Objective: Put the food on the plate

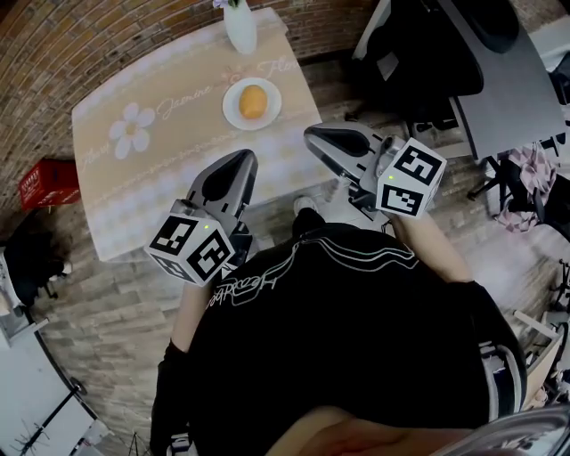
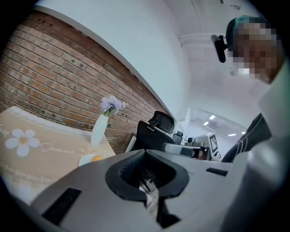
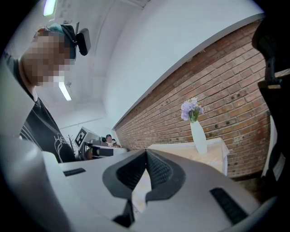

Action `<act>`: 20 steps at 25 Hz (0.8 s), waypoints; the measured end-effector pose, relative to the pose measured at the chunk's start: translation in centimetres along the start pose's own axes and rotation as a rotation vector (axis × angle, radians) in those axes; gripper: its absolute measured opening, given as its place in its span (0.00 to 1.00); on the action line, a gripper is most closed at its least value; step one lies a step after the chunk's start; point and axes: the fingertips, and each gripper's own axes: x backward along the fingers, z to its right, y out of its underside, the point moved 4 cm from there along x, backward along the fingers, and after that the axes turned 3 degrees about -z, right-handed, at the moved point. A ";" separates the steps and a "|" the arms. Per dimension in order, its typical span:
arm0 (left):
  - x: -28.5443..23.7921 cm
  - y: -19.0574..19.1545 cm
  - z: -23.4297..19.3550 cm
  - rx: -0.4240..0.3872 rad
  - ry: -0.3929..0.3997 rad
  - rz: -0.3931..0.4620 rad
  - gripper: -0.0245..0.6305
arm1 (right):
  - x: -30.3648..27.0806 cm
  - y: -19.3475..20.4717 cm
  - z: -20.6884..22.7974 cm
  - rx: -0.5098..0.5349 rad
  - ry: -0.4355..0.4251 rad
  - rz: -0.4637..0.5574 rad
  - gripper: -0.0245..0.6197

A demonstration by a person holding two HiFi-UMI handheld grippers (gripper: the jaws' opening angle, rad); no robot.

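A round orange-yellow piece of food (image 1: 253,101) lies on a small white plate (image 1: 233,111) near the table's right end. The left gripper view shows the same food (image 2: 97,158) and plate (image 2: 85,160) low and far off. My left gripper (image 1: 241,159) is held over the table's near edge, a good way short of the plate, shut, with nothing between its jaws (image 2: 145,152). My right gripper (image 1: 313,135) hangs just off the table's right edge, beside the plate, also shut and empty (image 3: 146,152). Both point upward.
A white vase with purple flowers (image 1: 240,27) stands behind the plate on the beige daisy-print tablecloth (image 1: 134,134). A red crate (image 1: 46,183) sits on the floor at the left. Black office chairs (image 1: 419,53) and a grey desk (image 1: 503,89) stand at the right.
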 end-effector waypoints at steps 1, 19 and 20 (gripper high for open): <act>0.0 0.0 0.1 -0.004 -0.003 0.001 0.05 | 0.0 0.0 -0.1 0.001 -0.001 0.001 0.03; -0.9 0.9 -1.0 -0.004 -0.034 0.002 0.05 | -0.4 1.6 1.3 -0.032 0.015 -0.026 0.03; -1.1 1.0 -1.0 -0.004 -0.032 0.001 0.05 | -0.4 1.7 1.5 -0.034 0.016 -0.027 0.03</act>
